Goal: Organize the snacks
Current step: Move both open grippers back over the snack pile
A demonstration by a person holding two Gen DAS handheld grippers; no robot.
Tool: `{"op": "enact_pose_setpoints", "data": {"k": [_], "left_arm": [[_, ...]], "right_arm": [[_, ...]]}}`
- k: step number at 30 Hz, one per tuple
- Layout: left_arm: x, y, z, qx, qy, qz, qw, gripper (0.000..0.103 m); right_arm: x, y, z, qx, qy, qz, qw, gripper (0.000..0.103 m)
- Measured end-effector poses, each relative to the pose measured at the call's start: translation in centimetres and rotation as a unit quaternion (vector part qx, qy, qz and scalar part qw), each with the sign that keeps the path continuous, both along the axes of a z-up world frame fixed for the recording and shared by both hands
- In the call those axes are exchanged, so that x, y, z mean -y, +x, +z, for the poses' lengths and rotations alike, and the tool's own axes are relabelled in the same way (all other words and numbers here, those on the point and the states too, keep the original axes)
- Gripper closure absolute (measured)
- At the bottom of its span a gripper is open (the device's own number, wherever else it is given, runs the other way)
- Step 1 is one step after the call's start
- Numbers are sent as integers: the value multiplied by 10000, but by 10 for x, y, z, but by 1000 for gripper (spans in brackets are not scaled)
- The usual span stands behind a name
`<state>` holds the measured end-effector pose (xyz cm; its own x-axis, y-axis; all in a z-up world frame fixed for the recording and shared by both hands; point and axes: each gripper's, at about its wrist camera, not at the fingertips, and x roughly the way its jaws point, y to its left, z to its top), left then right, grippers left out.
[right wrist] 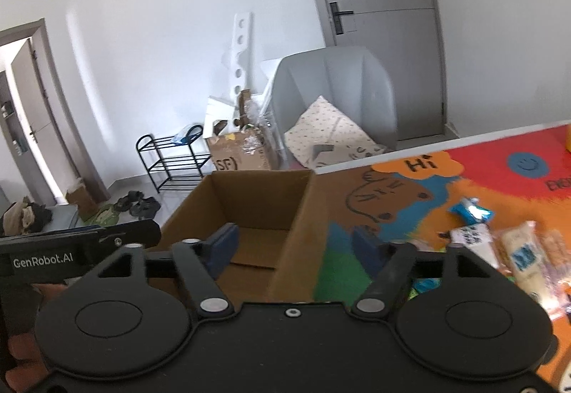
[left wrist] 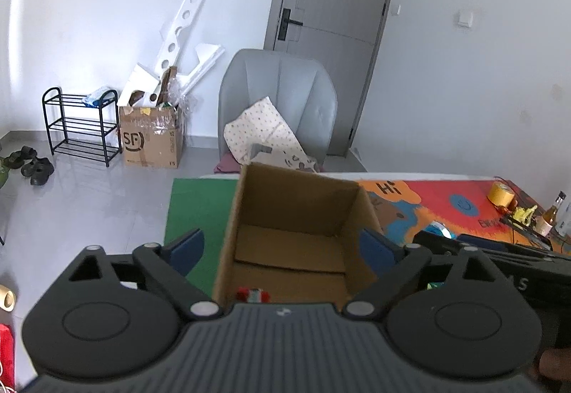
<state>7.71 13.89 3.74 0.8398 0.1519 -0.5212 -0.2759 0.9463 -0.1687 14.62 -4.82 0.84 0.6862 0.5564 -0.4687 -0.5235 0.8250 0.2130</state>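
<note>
Both claws gape wide and empty over the cardboard box, left claw above it, right claw at its right wall, so next comes fetching a snack packet from the surface on the right.

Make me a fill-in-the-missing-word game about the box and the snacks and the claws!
1. The open cardboard box stands on a colorful mat with the word ____ written on it.
2. Both the left claw and the right claw are ____ and hold nothing.
3. The snack packets lie on the mat to the ____ of the box.
4. The chair behind the table is ____ in color.

Missing words: Hi; open; right; grey
</note>
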Motion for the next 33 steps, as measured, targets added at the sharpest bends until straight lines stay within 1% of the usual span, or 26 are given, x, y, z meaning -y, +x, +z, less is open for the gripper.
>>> {"op": "enact_pose_setpoints", "data": {"k": [1,4,9,12,15,22,29,33], "left_arm": [[3,0,0,-12,-17,-10,10000,9],[14,-3,0,-29,-39,-32,10000,7],[30,-7,-3,-58,-92,-76,9999,5],[42,-8,-4,-69,-126,-99,9998,5],[55,-10,-6,-64,-142,-171,9997,5],[84,-11,-5,3,-205,-373,9991,5],[114,-6,-9,-75,-166,-631,9978,5],[128,-3,-12,-94,-115,-711,9974,5]], "right_arm": [[5,-2,0,12,-13,-27,10000,26],[22,-6,-1,-21,-23,-134,9999,21],[48,-16,-2,6,-50,-269,9996,4],[64,-20,-3,11,-61,-368,9993,2],[81,-22,-4,30,-47,-477,9988,0],[119,-28,-7,43,-46,-696,9976,0],[152,-30,-14,-59,61,-847,9964,0],[163,-30,-19,-46,-7,-886,9961,0]]}}
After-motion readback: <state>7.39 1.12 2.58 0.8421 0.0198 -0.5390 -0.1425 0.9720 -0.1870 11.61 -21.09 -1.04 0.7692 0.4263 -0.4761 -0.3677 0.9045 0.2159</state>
